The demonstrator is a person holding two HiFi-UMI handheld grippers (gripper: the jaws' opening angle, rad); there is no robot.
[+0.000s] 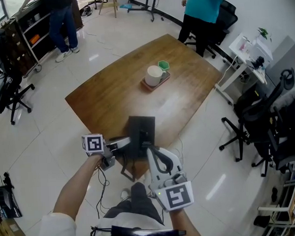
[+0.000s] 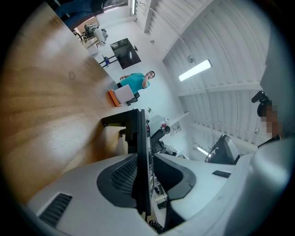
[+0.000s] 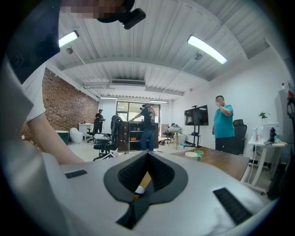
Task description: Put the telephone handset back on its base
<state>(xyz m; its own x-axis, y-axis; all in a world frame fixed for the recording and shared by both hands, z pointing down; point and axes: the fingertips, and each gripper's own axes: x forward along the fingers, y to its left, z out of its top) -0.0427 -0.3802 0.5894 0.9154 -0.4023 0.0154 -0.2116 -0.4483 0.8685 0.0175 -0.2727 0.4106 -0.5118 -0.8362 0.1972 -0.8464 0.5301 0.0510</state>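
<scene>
1. The wooden table (image 1: 106, 92) is bare across its left half and right corner, so there is wide room to pass.
2. Upper centre, a tray (image 1: 149, 85) with a white mug (image 1: 154, 75) and a green cup (image 1: 164, 65) is the only mid-table obstacle, clear on both sides.
3. Lower centre, the black telephone (image 1: 141, 132) fills the table's near edge. Its thin edge stands between the spread jaws of the left gripper (image 1: 127, 142), with a slim gap on one side. The right gripper (image 1: 152, 153), jaws together, crowds its lower right.
4. At right, black office chairs (image 1: 246, 129) and a white side table (image 1: 243, 56) hem the table. A person in teal (image 1: 203, 6) stands at its far corner.
</scene>
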